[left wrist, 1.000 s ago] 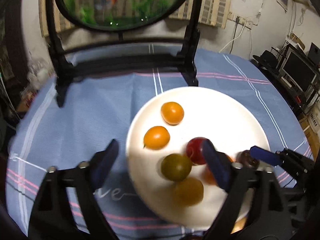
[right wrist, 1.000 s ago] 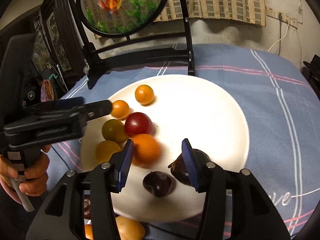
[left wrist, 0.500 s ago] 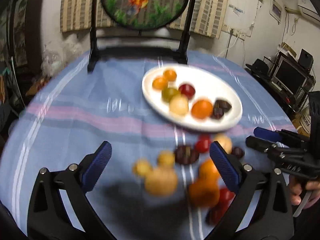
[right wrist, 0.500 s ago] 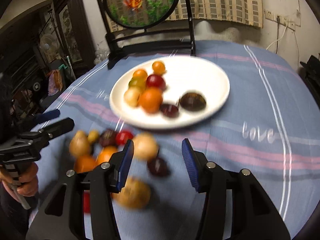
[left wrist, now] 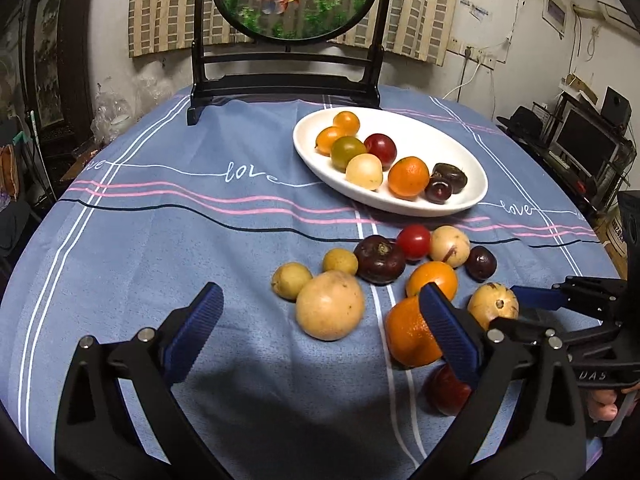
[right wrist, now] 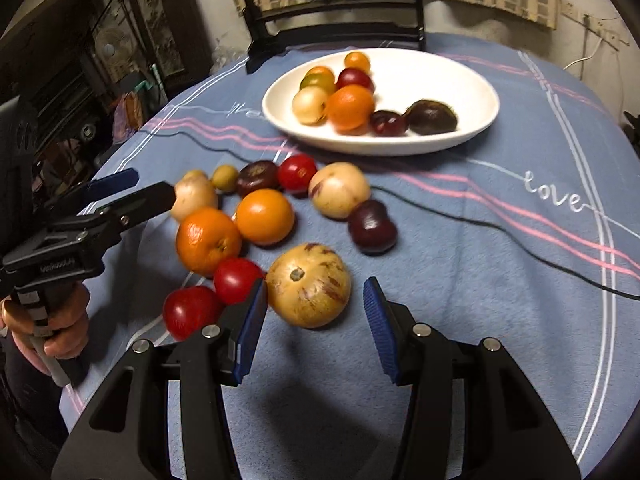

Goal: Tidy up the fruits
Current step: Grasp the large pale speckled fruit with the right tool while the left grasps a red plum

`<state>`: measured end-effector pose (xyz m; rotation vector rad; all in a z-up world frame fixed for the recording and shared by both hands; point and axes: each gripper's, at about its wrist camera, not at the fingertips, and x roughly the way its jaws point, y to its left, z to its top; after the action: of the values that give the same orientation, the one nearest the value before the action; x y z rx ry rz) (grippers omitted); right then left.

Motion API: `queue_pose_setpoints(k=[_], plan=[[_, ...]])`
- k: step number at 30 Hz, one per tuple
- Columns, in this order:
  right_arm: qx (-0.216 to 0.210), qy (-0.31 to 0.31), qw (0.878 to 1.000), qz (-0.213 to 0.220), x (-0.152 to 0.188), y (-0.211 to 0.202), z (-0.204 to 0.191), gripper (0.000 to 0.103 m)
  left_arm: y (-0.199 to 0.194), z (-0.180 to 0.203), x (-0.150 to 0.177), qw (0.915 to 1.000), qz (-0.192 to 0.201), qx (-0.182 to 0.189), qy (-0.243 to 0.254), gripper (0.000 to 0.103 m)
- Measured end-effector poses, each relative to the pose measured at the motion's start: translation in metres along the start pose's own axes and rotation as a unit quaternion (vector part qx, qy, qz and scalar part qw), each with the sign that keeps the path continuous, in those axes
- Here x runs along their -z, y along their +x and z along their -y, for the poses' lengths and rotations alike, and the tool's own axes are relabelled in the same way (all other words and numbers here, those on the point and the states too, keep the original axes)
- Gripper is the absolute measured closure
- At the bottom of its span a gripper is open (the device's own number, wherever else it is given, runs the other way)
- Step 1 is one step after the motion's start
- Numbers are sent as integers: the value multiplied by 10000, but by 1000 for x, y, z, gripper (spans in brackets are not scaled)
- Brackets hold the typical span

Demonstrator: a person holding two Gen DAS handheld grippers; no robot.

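The white plate [left wrist: 472,196] sat on the far side of the blue cloth [left wrist: 160,240] and already had eight fruits in it. The loose fruits lay in a bunch on the near side, packed close and touching.

The left gripper [left wrist: 316,332] was spread wide with nothing in it, and the big pale round fruit [left wrist: 330,310] lay just past its tips. The right gripper [right wrist: 314,328] was partly open and empty (its gap looked only a bit wider than a fruit), with the stripy yellow fruit [right wrist: 308,284] just ahead of it.

A finger could bump a red tomato [right wrist: 236,280] beside that fruit, and it might roll away. The two grippers were close, so they might knock together. A hard squeeze might squash something soft.
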<state>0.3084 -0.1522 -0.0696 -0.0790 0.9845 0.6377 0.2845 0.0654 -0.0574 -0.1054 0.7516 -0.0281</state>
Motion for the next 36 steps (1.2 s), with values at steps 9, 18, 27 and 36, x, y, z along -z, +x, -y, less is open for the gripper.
queue_pose_setpoints(k=[9,18,27,36], plan=[[119,-166,9998,50,3,9,-4,53,-5,0,-2,9998,21,184,-70,3],[128,-131,9998,63,2,10,-1,58,-8,5,0,9997,62,232,33,3],[-40,498,9967,635,-8,-24,21,58,-25,18,8,9924,-47,1200,273,16],[-38,718,9956,607,-8,-27,27,58,-17,59,44,9869,-746,1225,745,43]])
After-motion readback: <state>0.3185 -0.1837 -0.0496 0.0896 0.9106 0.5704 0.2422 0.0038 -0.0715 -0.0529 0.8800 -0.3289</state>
